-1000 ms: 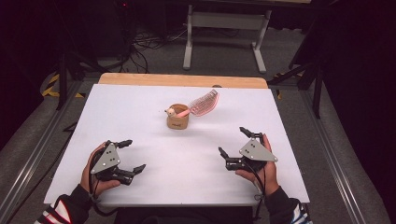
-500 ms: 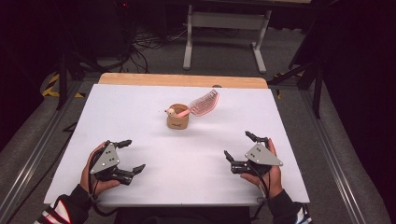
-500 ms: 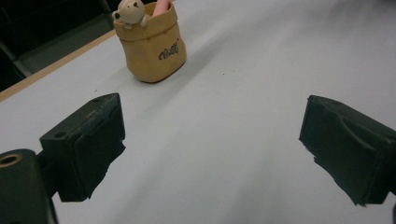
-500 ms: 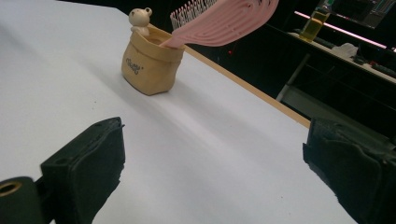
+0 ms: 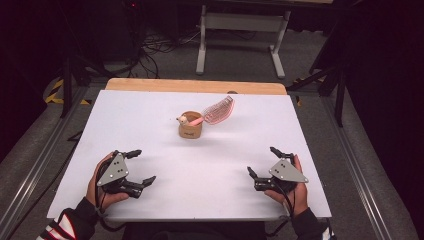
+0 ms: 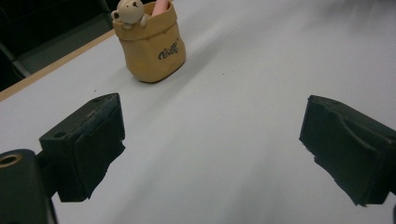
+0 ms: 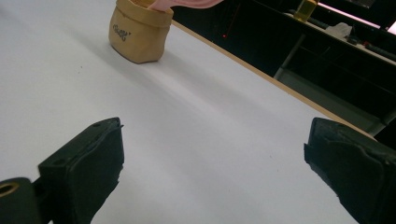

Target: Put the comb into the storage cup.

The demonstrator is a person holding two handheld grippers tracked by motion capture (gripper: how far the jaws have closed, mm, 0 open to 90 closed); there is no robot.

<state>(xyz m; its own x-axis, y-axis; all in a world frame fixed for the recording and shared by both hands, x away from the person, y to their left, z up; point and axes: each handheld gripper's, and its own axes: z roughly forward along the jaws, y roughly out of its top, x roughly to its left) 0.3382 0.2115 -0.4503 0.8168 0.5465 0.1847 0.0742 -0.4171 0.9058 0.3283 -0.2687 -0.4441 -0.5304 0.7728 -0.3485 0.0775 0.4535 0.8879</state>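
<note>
A small tan cup shaped like a paper bag (image 5: 190, 128) stands upright near the middle of the white table (image 5: 150, 115), a little toward the far side. A pink comb (image 5: 218, 110) leans out of it to the right, and a small bear figure (image 5: 182, 120) peeks over its left rim. In the left gripper view the cup (image 6: 149, 46) stands ahead with the bear (image 6: 130, 10) on top. In the right gripper view the cup (image 7: 138, 35) stands far off to the left. My left gripper (image 5: 141, 167) rests open at the near left. At the near right my right gripper (image 5: 263, 161) is open too.
A strip of bare wood (image 5: 195, 86) runs along the table's far edge. Beyond it stand a grey metal stand (image 5: 240, 30) and cables on the floor. Metal rails (image 5: 30, 175) flank the table on both sides.
My right gripper has drawn back toward the near edge and slightly to the right. The left gripper, the cup and the comb stay where they were.
</note>
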